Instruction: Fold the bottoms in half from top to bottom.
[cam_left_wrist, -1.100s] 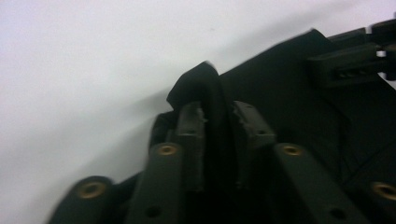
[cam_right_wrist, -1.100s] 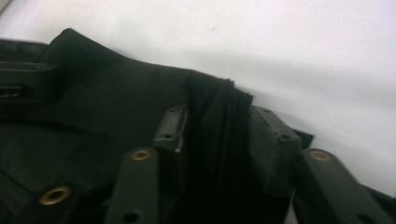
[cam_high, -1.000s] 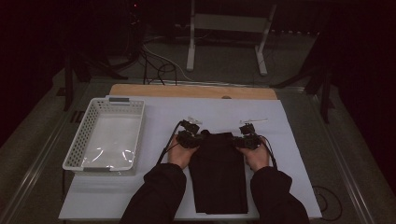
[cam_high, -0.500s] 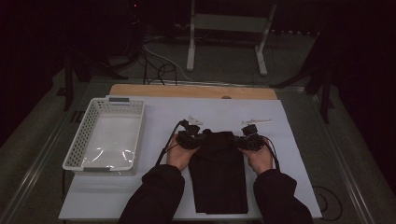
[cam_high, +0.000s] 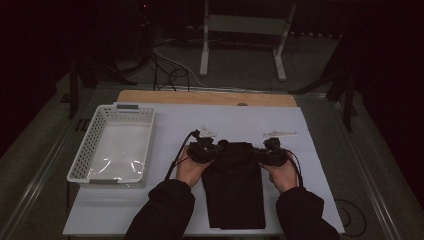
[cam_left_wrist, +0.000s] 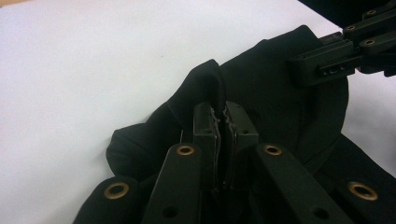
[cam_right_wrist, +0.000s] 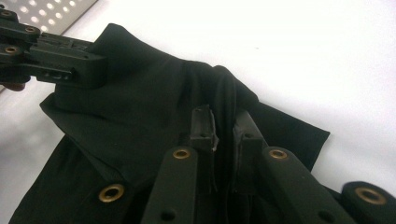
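A black cloth (cam_high: 235, 195) lies folded into a long strip on the white tabletop (cam_high: 240, 122), between the person's hands. My left gripper (cam_high: 218, 147) is shut on its far left corner and my right gripper (cam_high: 260, 153) on its far right corner. The far edge is raised and bunched between them. In the left gripper view the jaws (cam_left_wrist: 223, 112) pinch a fold of the cloth (cam_left_wrist: 280, 107), and the right gripper (cam_left_wrist: 345, 51) shows beyond. In the right gripper view the jaws (cam_right_wrist: 224, 119) clamp a ridge of the cloth (cam_right_wrist: 140, 88), with the left gripper (cam_right_wrist: 51, 56) at the upper left.
A white perforated basket (cam_high: 85, 160) stands on the left of the table, its corner (cam_right_wrist: 42, 11) showing in the right gripper view. A wooden strip (cam_high: 205, 97) runs along the far edge. Bare white surface lies beyond the cloth. Stands and cables sit on the dark floor behind.
Both grippers have risen a little with the cloth's far corners. The far edge, flat before, now stands up in a wrinkled hump between them.
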